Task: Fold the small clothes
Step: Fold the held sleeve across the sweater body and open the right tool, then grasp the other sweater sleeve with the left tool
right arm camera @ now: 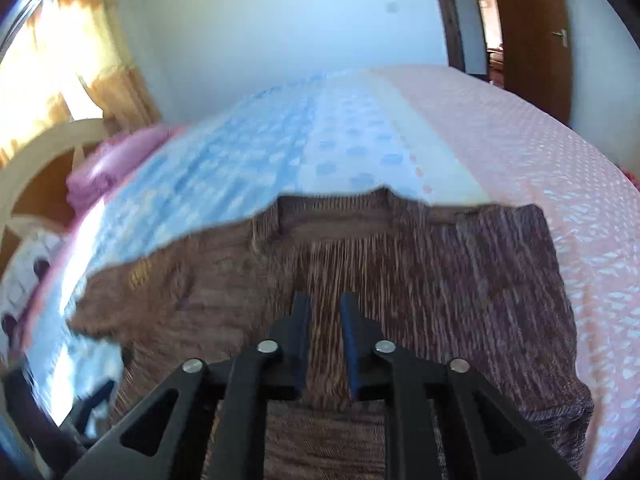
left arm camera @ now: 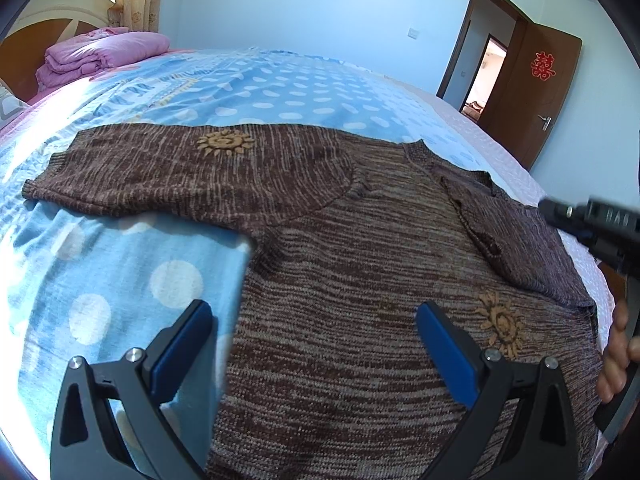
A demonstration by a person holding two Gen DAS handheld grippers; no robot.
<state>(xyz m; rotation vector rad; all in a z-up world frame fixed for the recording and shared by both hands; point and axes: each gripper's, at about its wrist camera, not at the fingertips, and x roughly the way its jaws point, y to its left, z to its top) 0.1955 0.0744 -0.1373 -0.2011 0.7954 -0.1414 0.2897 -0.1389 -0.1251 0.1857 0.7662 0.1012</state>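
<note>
Coarse brown knit sweater [left arm camera: 360, 240], soft printed cotton bedsheet [left arm camera: 120, 264], matt black plastic tool [left arm camera: 316, 344], glossy wooden door [left arm camera: 548, 96]

Ahead of our left gripper [left arm camera: 314, 350], whose jaws stand wide apart, the brown sweater [left arm camera: 360, 240] lies flat on the bed [left arm camera: 120, 264], so we find nothing raised between the fingers. To its left the dotted blue bedspread lies bare; far ahead on that side a folded pink quilt [left arm camera: 100, 54] is stacked. To its right our right gripper [right arm camera: 326, 344] and the hand [left arm camera: 618, 352] holding it crowd the sweater's edge. Beyond the right gripper, sweater and bedding lie low.
</note>
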